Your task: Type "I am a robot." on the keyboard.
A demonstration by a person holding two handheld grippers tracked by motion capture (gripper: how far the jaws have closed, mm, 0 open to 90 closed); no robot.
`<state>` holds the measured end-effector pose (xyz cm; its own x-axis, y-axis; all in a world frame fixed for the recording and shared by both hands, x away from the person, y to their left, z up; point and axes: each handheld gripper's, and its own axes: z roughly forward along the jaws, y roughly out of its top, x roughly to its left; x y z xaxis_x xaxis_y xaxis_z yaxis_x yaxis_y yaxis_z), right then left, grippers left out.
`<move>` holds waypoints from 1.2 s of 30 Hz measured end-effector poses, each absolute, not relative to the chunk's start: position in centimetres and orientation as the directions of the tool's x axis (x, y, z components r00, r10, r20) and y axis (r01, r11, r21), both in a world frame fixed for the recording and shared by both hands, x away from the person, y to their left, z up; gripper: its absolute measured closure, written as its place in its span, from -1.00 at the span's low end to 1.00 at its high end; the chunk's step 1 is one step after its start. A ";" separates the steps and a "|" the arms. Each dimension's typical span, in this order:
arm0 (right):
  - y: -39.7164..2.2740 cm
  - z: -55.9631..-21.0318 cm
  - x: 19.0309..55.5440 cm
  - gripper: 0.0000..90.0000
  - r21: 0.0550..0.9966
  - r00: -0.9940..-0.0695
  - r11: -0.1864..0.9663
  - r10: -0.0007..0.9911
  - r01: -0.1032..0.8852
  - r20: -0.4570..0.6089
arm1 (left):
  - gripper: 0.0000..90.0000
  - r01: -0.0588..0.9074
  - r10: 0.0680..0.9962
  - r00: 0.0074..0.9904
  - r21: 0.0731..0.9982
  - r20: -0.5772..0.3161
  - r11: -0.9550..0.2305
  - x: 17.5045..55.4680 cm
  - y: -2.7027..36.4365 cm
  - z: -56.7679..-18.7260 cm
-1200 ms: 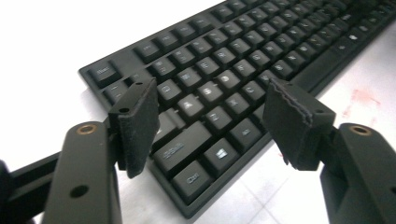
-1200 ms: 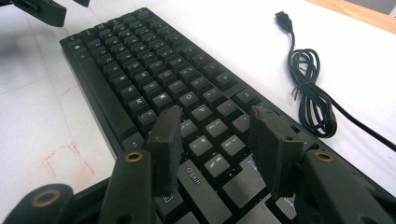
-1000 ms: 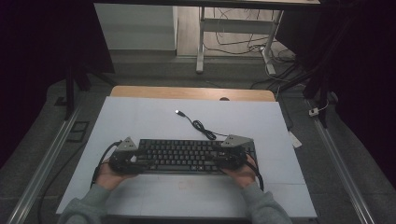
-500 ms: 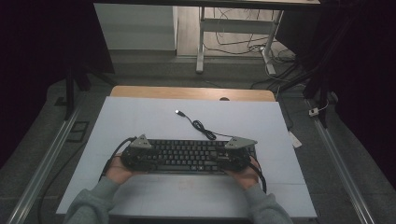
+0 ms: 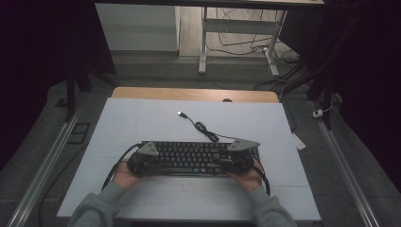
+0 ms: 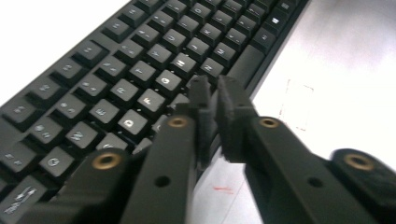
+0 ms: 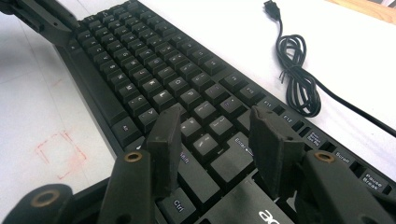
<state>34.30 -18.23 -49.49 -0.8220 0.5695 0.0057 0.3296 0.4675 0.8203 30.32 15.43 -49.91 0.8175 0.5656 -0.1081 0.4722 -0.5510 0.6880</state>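
On the near half of the white surface we note a black keyboard lying flat, its long side running across in front of the person, with one tool at each end. Its black cable leaves the far edge toward the right end, makes a small loose coil on the surface just beyond the keys, and ends in a free USB plug lying farther back. We see the left tool at the keyboard's left end, held by the left hand and topped by a grey three-cornered plate. From the left gripper view the left tool has its jaws together: they have just been closing, and only a thin slit remains between the pads, with nothing clamped in it. Those tips sit over the keyboard's near edge, close to the lower letter rows and the space bar; whether they touch the keys we cannot tell. We see the right tool at the right end, in the right hand. From the right gripper view its jaws stand well apart, the right tool poised over the Shift and Enter keys of the keyboard, holding nothing. Faint red square marks are drawn on the surface just in front of the keyboard. Grey sleeves enter from the bottom of the high view.
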 end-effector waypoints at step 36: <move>-18.2 -49.8 34.4 0.20 0.805 -0.824 0.487 0.567 0.339 0.004 | 0.98 0.465 0.578 0.815 0.640 -0.038 -0.612 30.5 14.3 -51.5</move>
<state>34.45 -18.15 -49.83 -0.8239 0.5667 0.0039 0.3389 0.4870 0.8050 30.48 14.33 -51.48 0.8148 0.5785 -0.0382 0.4648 -0.6123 0.6395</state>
